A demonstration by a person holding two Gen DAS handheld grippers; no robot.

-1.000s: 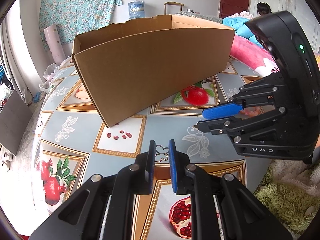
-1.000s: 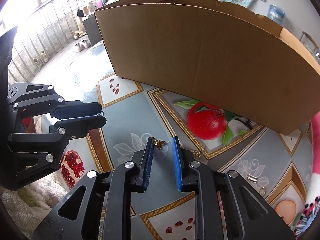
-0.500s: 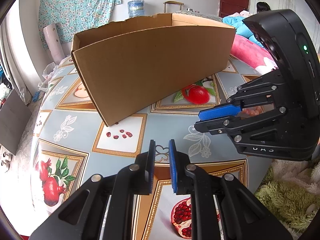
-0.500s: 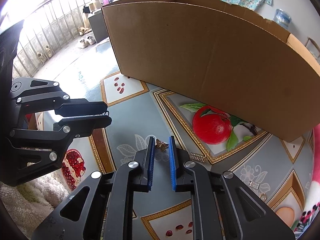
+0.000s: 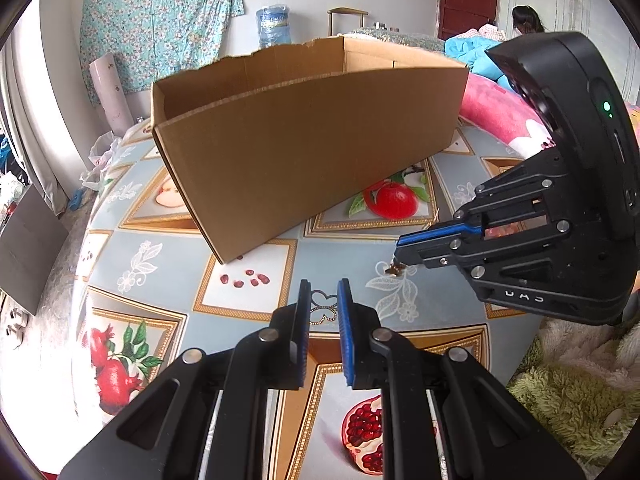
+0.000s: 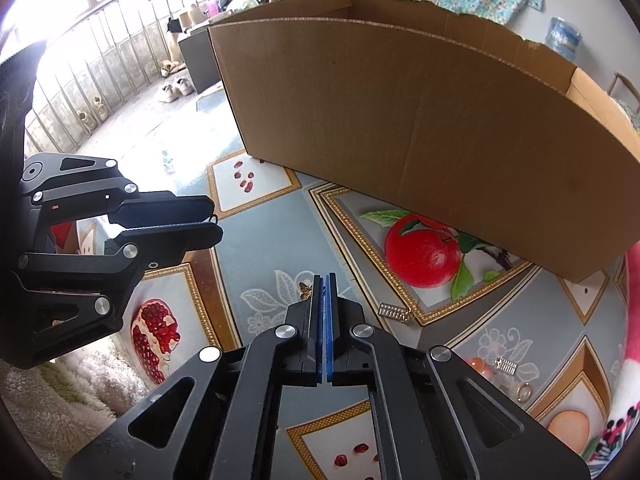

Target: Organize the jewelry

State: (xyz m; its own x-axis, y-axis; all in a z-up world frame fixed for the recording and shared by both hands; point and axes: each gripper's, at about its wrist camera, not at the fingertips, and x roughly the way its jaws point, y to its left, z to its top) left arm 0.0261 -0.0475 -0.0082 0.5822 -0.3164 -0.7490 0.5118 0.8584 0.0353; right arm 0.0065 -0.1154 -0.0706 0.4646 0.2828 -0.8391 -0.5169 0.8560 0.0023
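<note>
Right gripper (image 6: 324,280): jaws have just been closing and now stand pad to pad; the small gold butterfly charm (image 6: 305,290) sits at the left of the tips, caught at the very edge as far as I can tell
Grip check: in the left wrist view the charm (image 5: 396,269) hangs at the tip of my right gripper (image 5: 400,254), just above or on the cloth, cannot tell which
Left gripper (image 5: 323,300): jaws narrowly apart, nothing between them, hovering over the tablecloth (image 5: 248,292) near its front edge
Other jewelry: a small gold bar clasp (image 6: 394,312) just right of my right tips; a second bar piece (image 6: 506,365) and a gold ring (image 6: 523,392) toward the table's right edge
Box: cardboard box (image 6: 420,128) stands open-topped across the far half of the table, well apart from the charm
Step in hand: pinching up the butterfly charm, first of the loose pieces
Next move calls for: a slow lift to test the thin edge grip, then carry over the box's near wall and release inside; re-pinch if it slips
</note>
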